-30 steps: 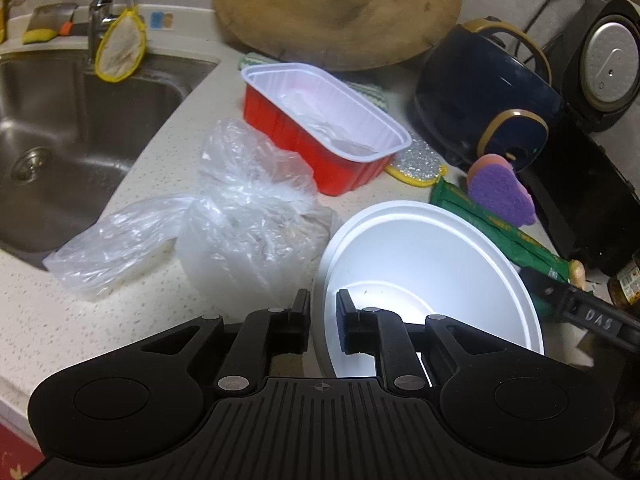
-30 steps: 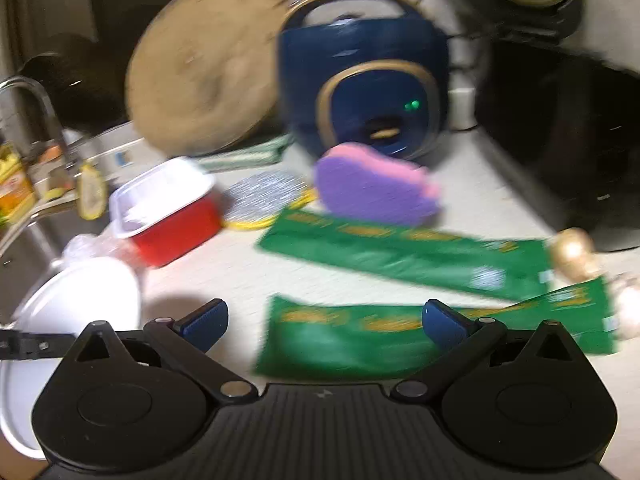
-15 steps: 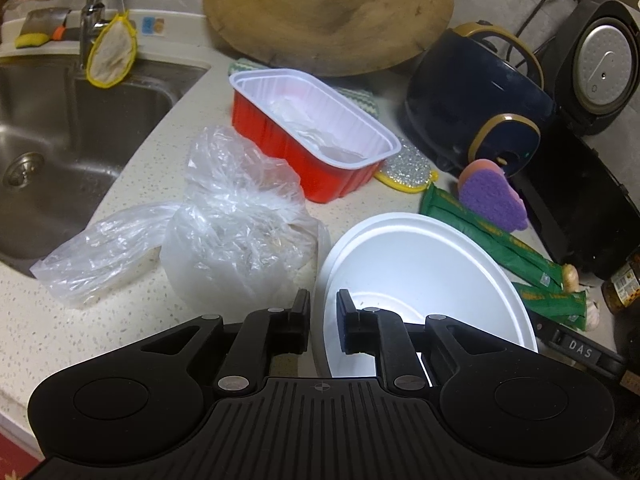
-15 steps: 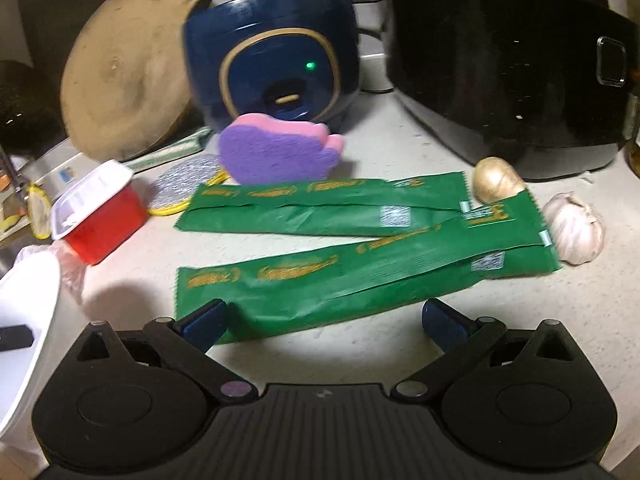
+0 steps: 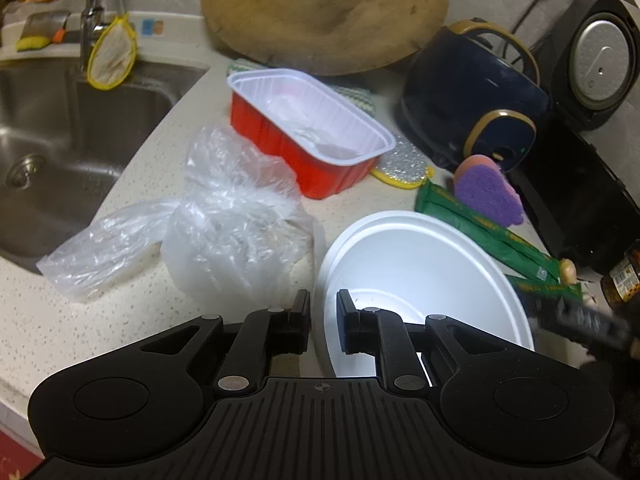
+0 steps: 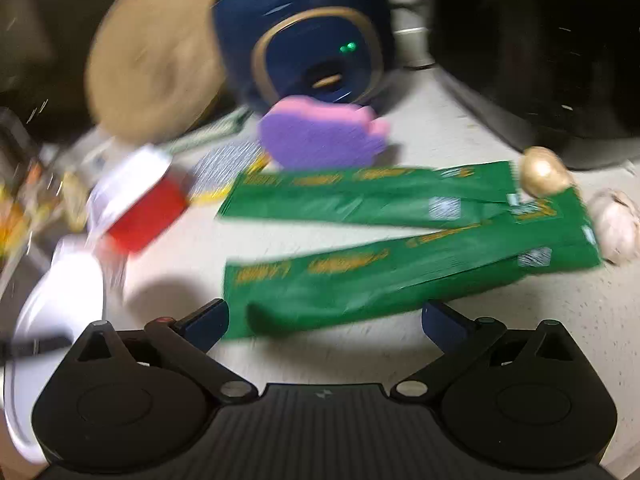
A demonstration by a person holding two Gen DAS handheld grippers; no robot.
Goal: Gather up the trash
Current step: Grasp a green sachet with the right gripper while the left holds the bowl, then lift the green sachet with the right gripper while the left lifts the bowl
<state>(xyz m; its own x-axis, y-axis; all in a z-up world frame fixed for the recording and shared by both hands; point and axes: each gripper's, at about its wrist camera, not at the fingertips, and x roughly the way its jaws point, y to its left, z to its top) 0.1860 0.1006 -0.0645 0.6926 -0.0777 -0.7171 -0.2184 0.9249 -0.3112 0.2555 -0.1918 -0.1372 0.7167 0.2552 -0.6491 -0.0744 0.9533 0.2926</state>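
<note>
My left gripper is shut on the near rim of a white foam bowl that tilts up off the counter. To its left lies a crumpled clear plastic bag, and behind that a red takeaway tray with a white lining. Two long green wrappers lie flat on the counter. The nearer wrapper has its left end just ahead of my right gripper, whose jaws stand wide open and hold nothing. The farther wrapper lies behind it. The right wrist view is blurred.
A steel sink is at the left. A round wooden board leans at the back beside a blue cooker and a black appliance. A purple sponge, a garlic bulb and a small golden bulb lie near the wrappers.
My right gripper has come closer to the green wrappers and rolled a little, still open. My left gripper has kept its hold on the bowl rim without moving.
</note>
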